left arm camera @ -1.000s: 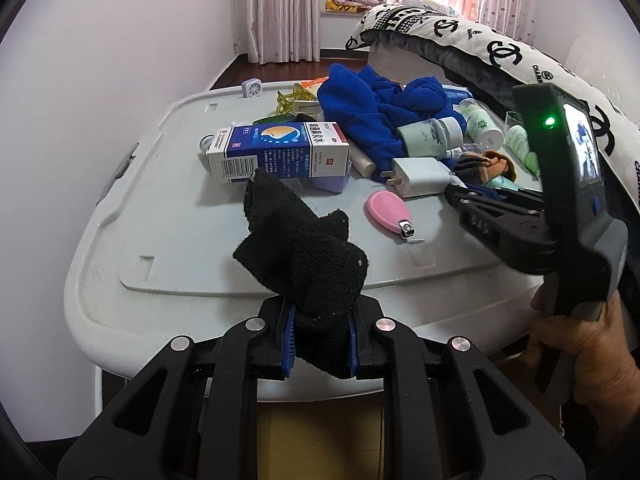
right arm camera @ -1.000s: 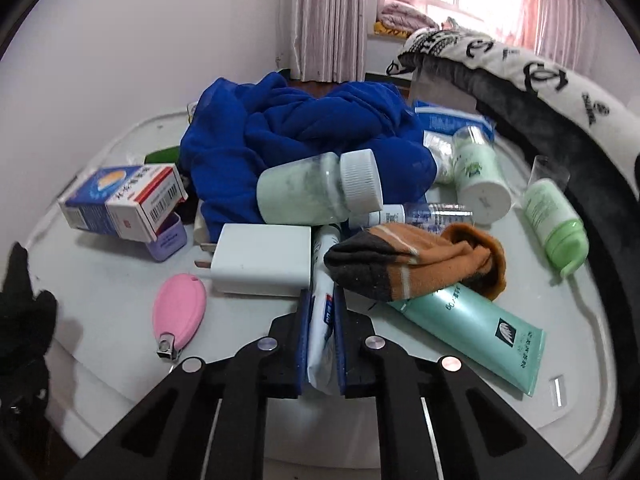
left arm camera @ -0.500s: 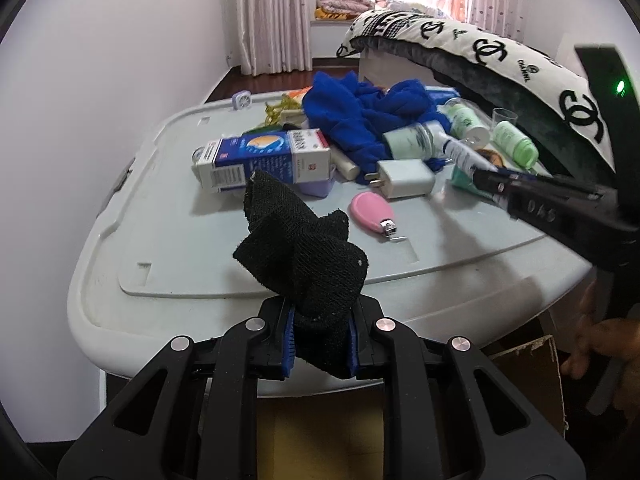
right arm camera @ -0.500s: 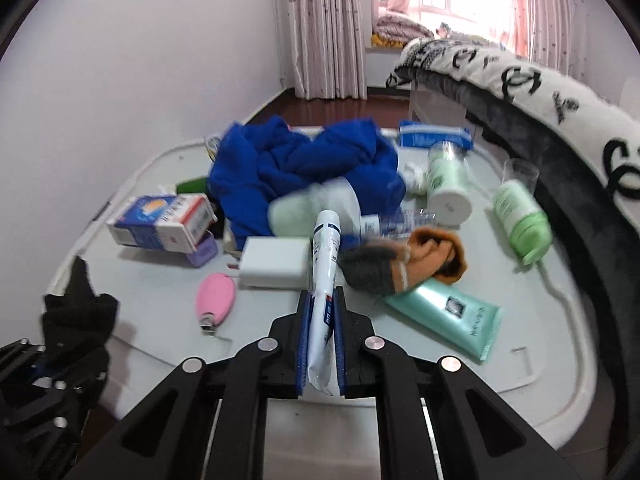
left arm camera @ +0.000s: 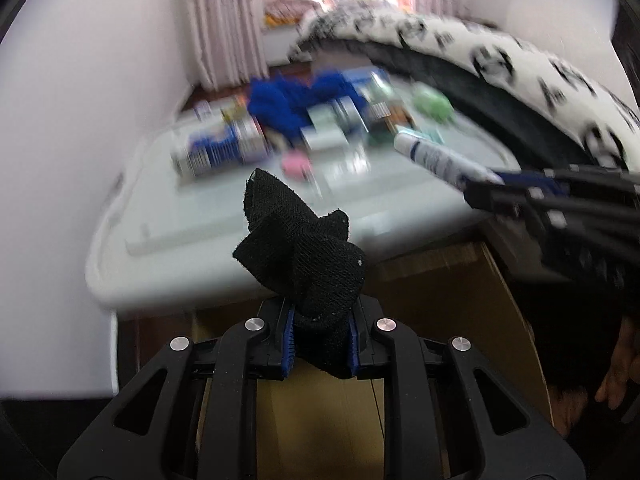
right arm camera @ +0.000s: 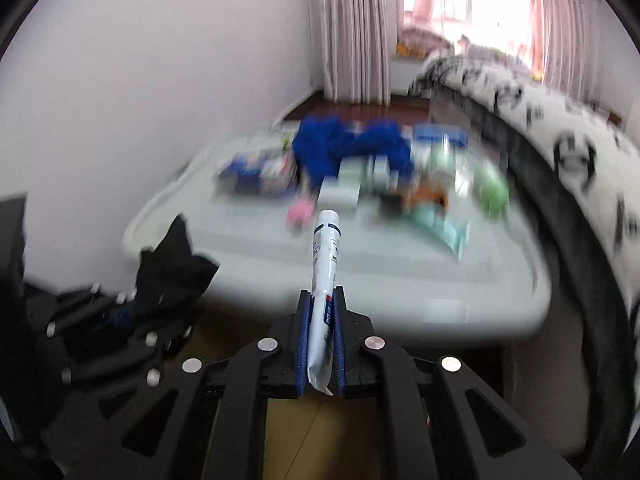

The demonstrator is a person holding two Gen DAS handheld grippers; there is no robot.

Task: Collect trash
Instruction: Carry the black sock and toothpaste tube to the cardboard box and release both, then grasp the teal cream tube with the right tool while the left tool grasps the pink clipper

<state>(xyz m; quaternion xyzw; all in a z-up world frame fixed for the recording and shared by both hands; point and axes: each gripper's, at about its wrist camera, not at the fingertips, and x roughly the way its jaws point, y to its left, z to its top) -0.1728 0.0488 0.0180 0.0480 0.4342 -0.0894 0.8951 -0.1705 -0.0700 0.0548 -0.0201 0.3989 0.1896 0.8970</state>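
My left gripper [left arm camera: 321,344] is shut on a crumpled black sock [left arm camera: 298,248], held in front of the white table's near edge [left arm camera: 180,296]. My right gripper [right arm camera: 320,354] is shut on a white tube with blue print [right arm camera: 326,264], its cap pointing toward the table. In the left wrist view the tube [left arm camera: 436,158] and the right gripper [left arm camera: 480,186] come in from the right. The right wrist view shows the sock [right arm camera: 172,264] and the left gripper [right arm camera: 116,316] at the lower left. A brown cardboard box [left arm camera: 444,300] sits below both grippers.
The blurred white table [right arm camera: 400,276] holds a blue cloth [right arm camera: 352,144], a blue-and-white carton [left arm camera: 220,148], a pink item [left arm camera: 296,164], a green bottle [right arm camera: 494,192] and an orange-brown sock [right arm camera: 424,198]. A black-and-white patterned bed [left arm camera: 540,68] runs along the right. A hand [left arm camera: 616,380] shows at lower right.
Both grippers have pulled back from the table with their loads, and the table now looks smaller and blurred. The cardboard box has come into view beneath them.
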